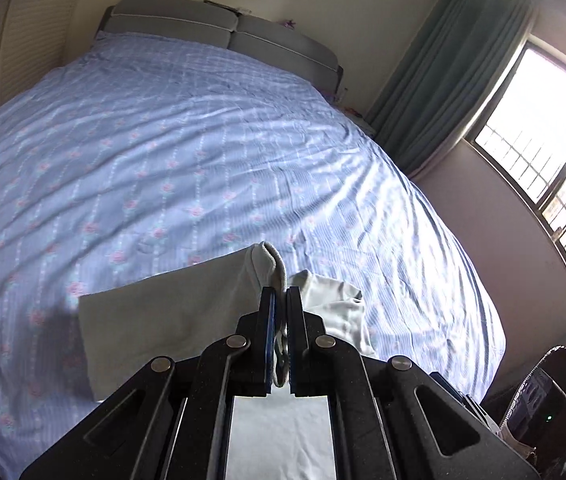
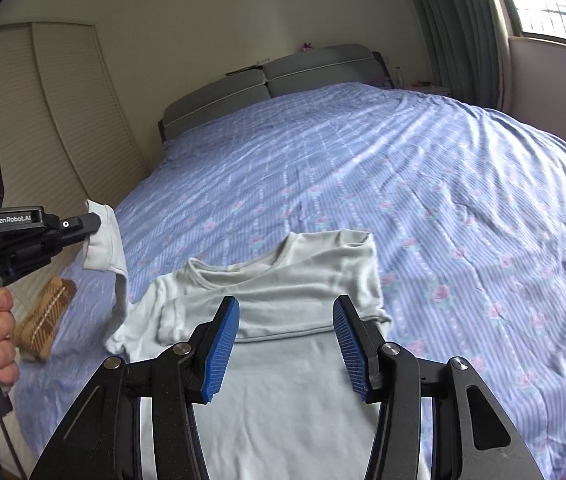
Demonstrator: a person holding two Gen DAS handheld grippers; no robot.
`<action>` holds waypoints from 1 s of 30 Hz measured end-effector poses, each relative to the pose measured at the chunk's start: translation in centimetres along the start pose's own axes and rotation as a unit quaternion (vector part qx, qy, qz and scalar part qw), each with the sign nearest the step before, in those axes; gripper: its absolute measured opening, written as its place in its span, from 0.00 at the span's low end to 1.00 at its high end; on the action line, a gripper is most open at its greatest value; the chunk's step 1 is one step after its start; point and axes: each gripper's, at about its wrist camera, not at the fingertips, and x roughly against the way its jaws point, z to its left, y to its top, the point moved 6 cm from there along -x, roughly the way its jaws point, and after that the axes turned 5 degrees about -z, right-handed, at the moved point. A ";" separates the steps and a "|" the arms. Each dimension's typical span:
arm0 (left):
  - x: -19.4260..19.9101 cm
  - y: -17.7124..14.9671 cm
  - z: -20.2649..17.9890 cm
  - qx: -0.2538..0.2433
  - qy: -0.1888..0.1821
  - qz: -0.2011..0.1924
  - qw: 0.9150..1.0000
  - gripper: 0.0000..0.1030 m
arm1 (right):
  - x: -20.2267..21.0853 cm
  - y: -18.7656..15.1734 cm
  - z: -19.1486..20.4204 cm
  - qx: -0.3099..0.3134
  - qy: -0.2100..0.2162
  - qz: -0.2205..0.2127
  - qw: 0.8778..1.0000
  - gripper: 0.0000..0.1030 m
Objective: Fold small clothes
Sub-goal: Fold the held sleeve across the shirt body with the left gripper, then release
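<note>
Left gripper (image 2: 93, 224) pinches the pale shirt's (image 2: 283, 360) sleeve aloft, while right gripper (image 2: 286, 338) hovers half-open above it.

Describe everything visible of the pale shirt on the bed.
The shirt is a small pale grey-white knit top with a ribbed round neckline, lying on the blue floral bedspread, neckline toward the headboard. One side looks already folded in over the body. The left gripper is shut on the other sleeve, lifting it off the bed so the fabric hangs down to the body. The right gripper hovers open above the shirt, holding nothing.
</note>
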 end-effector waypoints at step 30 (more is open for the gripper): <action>-16.3 -8.4 -10.7 -0.129 -0.008 0.149 0.980 0.18 | -1.7 -0.8 -10.8 -0.063 -0.046 0.012 0.997 0.48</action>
